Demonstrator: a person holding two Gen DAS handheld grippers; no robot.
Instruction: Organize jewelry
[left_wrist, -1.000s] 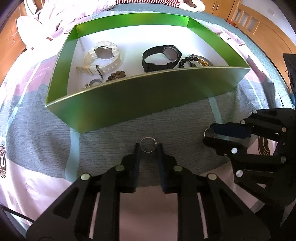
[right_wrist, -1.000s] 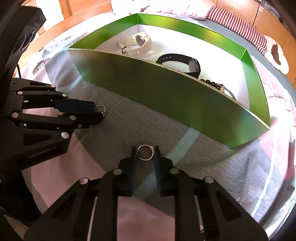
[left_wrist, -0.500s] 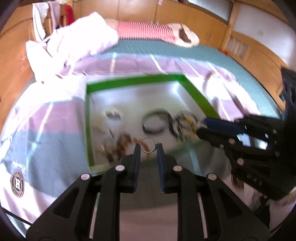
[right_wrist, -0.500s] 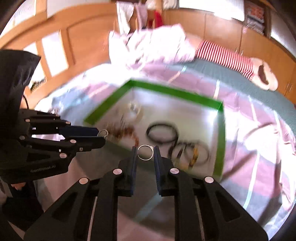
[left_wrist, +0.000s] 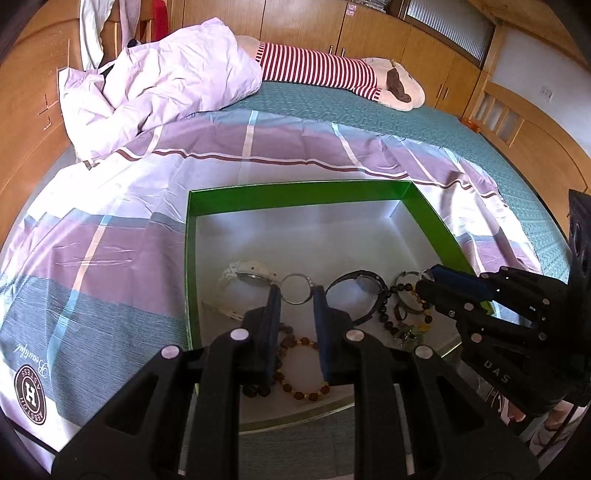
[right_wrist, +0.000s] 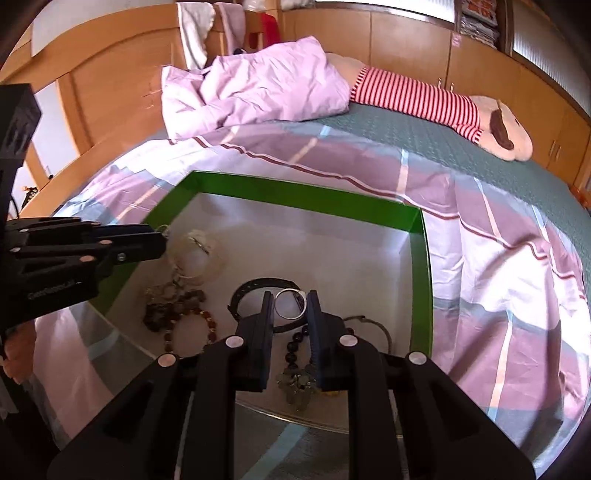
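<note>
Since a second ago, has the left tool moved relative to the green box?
Yes. The left tool, shut on its silver ring, went from in front of the green cardboard box's near wall to above its interior.

Both cams ride right on the tongs, looking forward and down into the green box (left_wrist: 295, 194) from close up over its near edge. Left view sits toward the box's left, right view toward its right; both share the box and bed (right_wrist: 424, 129).
</note>
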